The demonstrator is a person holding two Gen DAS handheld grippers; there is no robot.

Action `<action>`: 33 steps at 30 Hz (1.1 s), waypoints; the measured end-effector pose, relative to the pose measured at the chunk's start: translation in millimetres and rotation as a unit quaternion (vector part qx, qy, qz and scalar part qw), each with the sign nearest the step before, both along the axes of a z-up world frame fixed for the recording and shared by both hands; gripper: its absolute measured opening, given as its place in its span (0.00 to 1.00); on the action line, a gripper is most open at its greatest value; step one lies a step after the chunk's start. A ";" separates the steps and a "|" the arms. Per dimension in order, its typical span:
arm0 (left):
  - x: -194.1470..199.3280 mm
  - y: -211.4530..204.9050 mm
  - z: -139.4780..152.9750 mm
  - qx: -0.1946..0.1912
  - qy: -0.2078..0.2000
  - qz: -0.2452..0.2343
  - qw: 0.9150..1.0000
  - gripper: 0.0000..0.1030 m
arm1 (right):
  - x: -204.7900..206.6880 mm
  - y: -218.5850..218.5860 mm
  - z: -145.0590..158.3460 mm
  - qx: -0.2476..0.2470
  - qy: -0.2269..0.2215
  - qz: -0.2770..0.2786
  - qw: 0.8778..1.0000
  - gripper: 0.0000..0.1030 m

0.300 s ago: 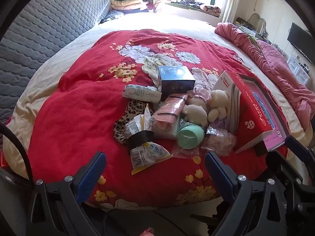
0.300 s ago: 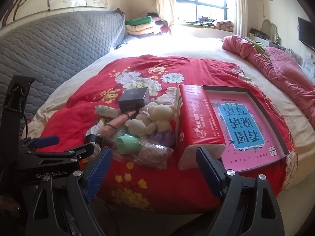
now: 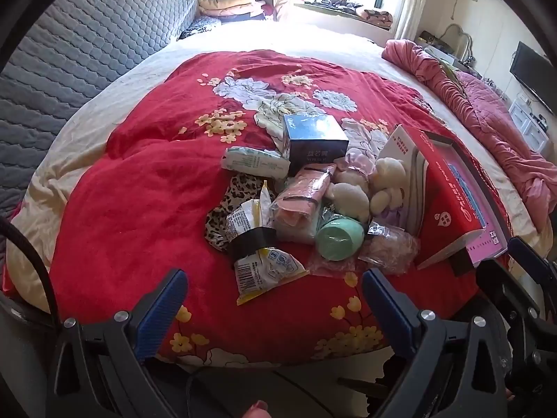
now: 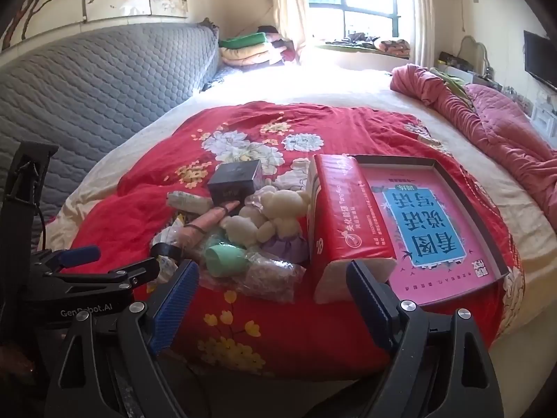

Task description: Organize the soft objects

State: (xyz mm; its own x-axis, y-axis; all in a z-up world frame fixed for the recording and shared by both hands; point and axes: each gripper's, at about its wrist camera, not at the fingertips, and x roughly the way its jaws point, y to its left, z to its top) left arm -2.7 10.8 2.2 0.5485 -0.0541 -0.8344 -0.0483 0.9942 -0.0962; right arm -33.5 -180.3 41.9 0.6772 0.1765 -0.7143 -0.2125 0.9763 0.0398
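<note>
Red floral blanket (image 3: 115, 216) on the bed carries the whole heap, bunched at the near edge, probably for easy reach. The cream plush toy (image 3: 369, 188) lies between the pink pouch (image 3: 303, 195) and the red tissue pack (image 4: 344, 223), which leans on the open box (image 4: 463, 170). Left tongs (image 3: 275, 304) and right tongs (image 4: 271, 294) hover short of it, spread wide and empty, nothing sorted yet

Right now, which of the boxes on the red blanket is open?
The flat box at the right, its raised dark rim framing a pink and blue printed inside. The dark square box behind the cream plush toy is closed.
</note>
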 end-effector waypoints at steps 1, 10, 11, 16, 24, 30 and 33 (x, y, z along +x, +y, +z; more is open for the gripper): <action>-0.1 -0.6 0.0 -0.001 0.000 -0.001 1.000 0.98 | -2.1 -4.2 -4.2 0.003 -0.002 0.001 1.000 0.85; -3.8 -5.3 4.4 0.005 -0.003 -0.009 1.000 0.98 | -1.1 -7.2 -3.4 0.000 -0.002 -0.015 1.000 0.85; -4.2 -5.6 4.6 0.005 -0.003 -0.009 1.000 0.98 | -1.5 -7.1 -3.2 -0.001 -0.002 -0.015 1.000 0.85; -5.3 -6.2 5.8 0.007 -0.005 -0.009 1.000 0.98 | -2.4 -7.5 -2.5 -0.002 -0.004 -0.015 1.000 0.85; -4.7 -6.5 6.5 0.006 -0.005 -0.010 1.000 0.98 | -3.3 -6.6 -1.7 -0.003 -0.005 -0.015 1.000 0.85; -4.3 -4.3 6.3 0.005 -0.004 -0.010 1.000 0.98 | -3.5 -7.0 -1.7 -0.003 -0.005 -0.017 1.000 0.85; -3.8 -3.5 6.6 0.005 -0.004 -0.009 1.000 0.98 | -3.4 -6.0 -2.2 -0.004 -0.004 -0.017 1.000 0.85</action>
State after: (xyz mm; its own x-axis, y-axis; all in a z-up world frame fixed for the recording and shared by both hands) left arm -6.5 7.4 8.7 0.5549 -0.0556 -0.8301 -0.0287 0.9959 -0.0859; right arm -36.8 -186.3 39.7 0.6878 0.1468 -0.7109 -0.1788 0.9834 0.0301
